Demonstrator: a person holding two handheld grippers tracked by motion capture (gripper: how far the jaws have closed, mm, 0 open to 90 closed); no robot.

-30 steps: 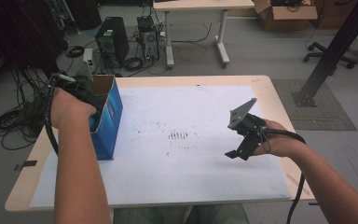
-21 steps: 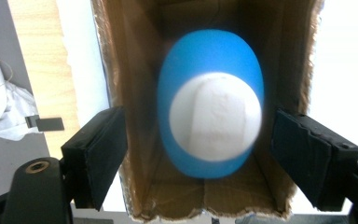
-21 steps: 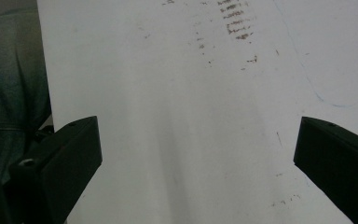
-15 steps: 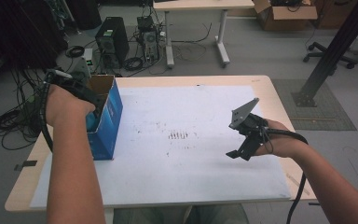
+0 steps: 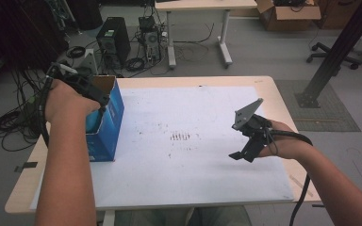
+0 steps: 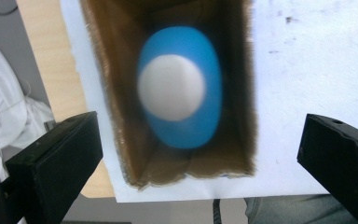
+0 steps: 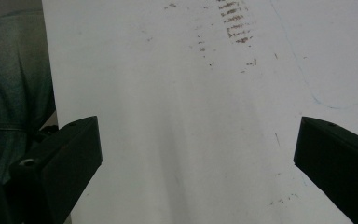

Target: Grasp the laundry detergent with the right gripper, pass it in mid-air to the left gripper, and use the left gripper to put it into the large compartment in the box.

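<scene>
While hovering over the blue carton [image 5: 104, 123], left gripper [image 6: 200, 154] just spread, blue-and-white ball [image 6: 179, 88] inside; right gripper [image 7: 198, 154] spread; no readable print.

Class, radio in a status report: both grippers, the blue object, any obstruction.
Left gripper above the box, jaws just opened, nothing between them. Blue-and-white object lies inside the box. Right gripper open over the white sheet. No obstruction seen.

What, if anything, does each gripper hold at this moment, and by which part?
Nothing is held. The left gripper has just been opening, its jaws wide apart above the blue-and-white object lying in the box. The right gripper is open over the table.
</scene>
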